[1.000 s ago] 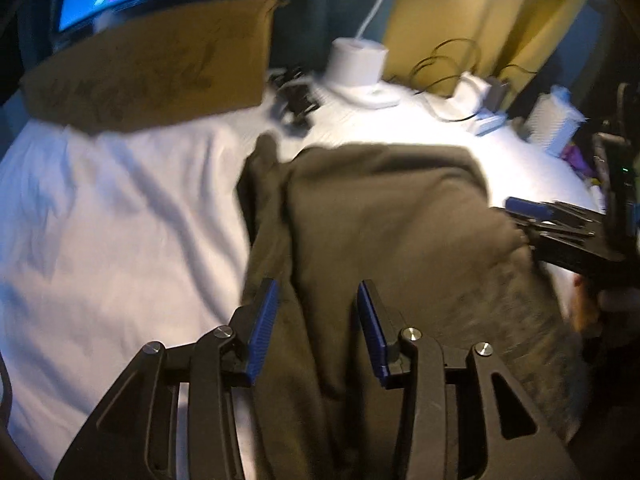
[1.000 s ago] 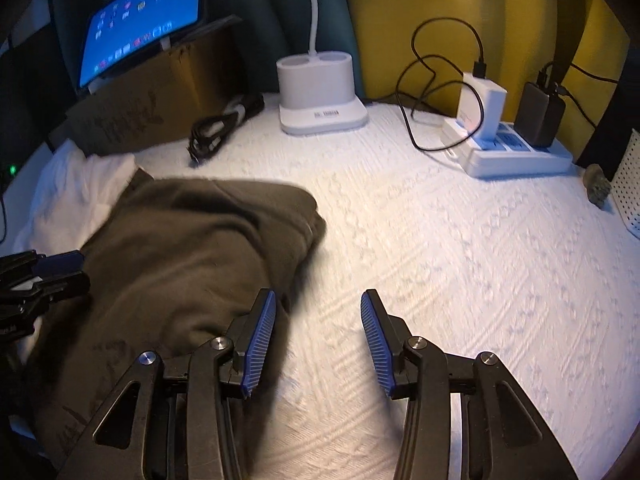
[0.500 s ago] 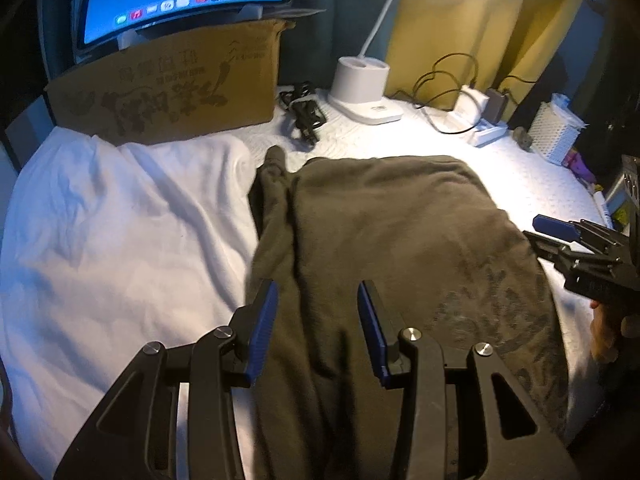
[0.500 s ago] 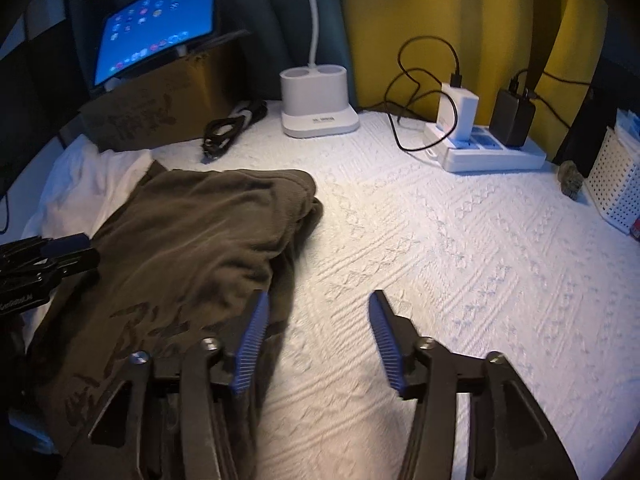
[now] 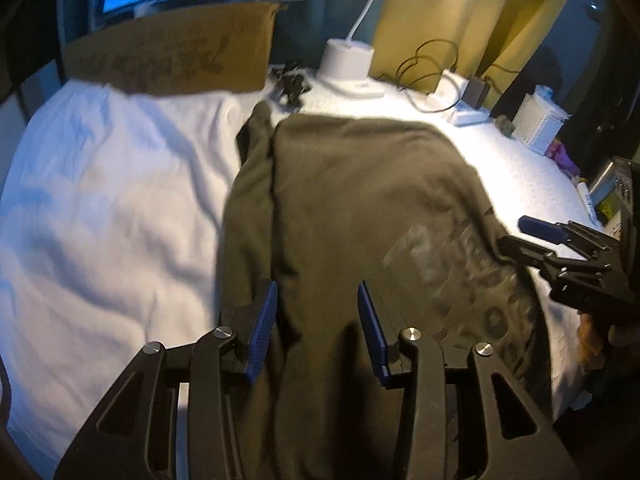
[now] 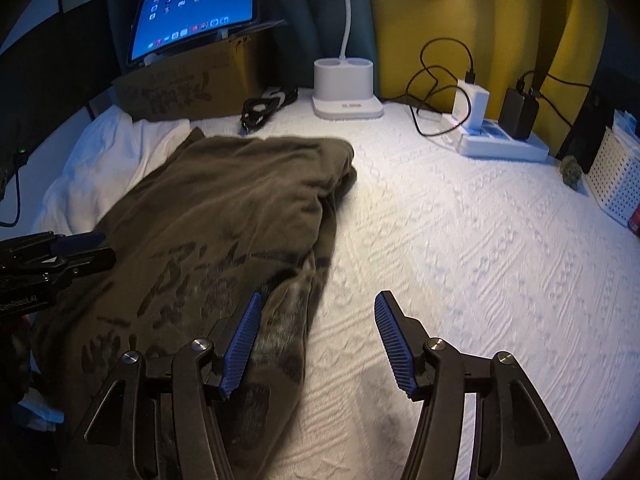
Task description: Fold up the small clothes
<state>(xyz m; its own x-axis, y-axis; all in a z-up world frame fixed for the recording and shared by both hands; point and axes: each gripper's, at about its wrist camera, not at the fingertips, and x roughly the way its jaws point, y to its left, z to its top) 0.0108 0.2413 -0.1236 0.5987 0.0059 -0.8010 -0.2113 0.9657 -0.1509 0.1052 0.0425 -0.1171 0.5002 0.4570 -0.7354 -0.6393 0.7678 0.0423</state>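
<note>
Over the olive shirt (image 5: pixel 360 208) the left gripper (image 5: pixel 316 328) hovered, jaws spread and empty; at three o'clock, the right gripper's (image 6: pixel 318 340) jaws had just widened, also empty.

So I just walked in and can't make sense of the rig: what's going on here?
A person is folding a dark olive printed shirt on a white bedspread, with a handheld gripper in each hand. The left gripper hovers open over the shirt's near end; nothing is pinched. The right gripper sits at the shirt's right edge; its jaws have just been opening and hold nothing. The shirt lies partly folded, with one long edge doubled under.
</note>
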